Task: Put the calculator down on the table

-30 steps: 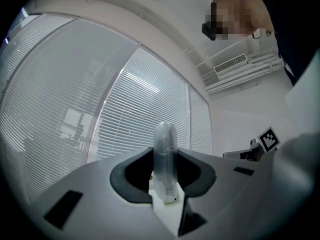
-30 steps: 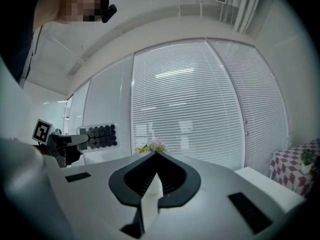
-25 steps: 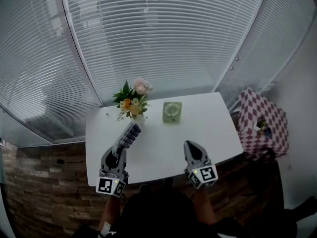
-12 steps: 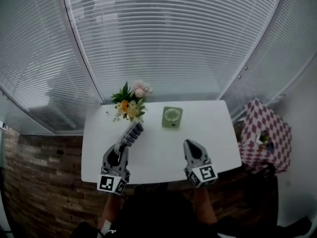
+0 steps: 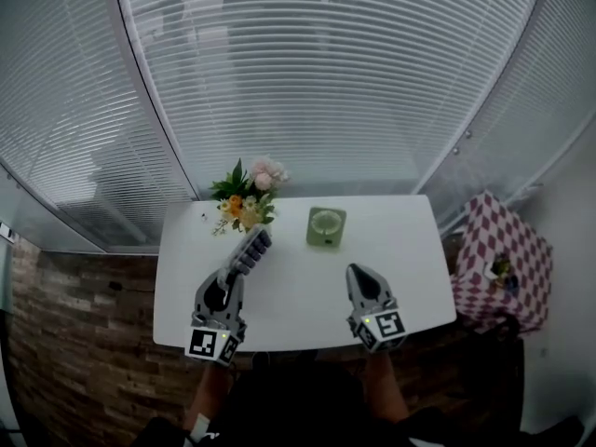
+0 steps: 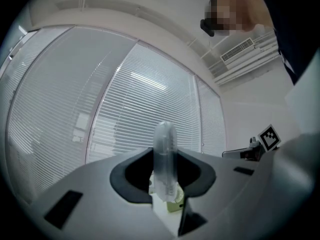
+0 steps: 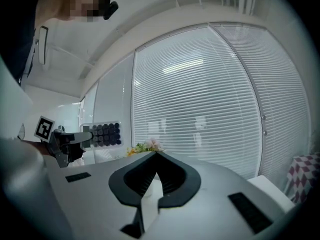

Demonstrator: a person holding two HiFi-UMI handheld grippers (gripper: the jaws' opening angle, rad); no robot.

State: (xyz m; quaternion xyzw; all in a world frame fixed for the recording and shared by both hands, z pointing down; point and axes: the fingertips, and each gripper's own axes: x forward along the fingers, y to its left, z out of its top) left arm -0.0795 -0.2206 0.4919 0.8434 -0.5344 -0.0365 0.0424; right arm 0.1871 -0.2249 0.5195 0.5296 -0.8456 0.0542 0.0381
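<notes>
**White table, calculator aloft in the left tongs**

Slatted blinds [image 5: 307, 82] ring a white table [image 5: 307, 301] that bears a flower bunch [image 5: 247, 194] and a small green clock [image 5: 326, 226]. Over the table's near left part, the left gripper [image 5: 226, 282] is clamped on the near end of the calculator [image 5: 250, 252]. The calculator juts toward the flowers, turned on edge, and appears to be held off the top. The right gripper [image 5: 358, 273] is empty, its jaws together. The calculator looks light, stiff and smooth-cased, probably plastic. A firm pinch across its two broad faces at one end suits it, and it should be eased down rather than dropped. Dark round keys show in the right gripper view, but no brand or lettering is legible.
</notes>
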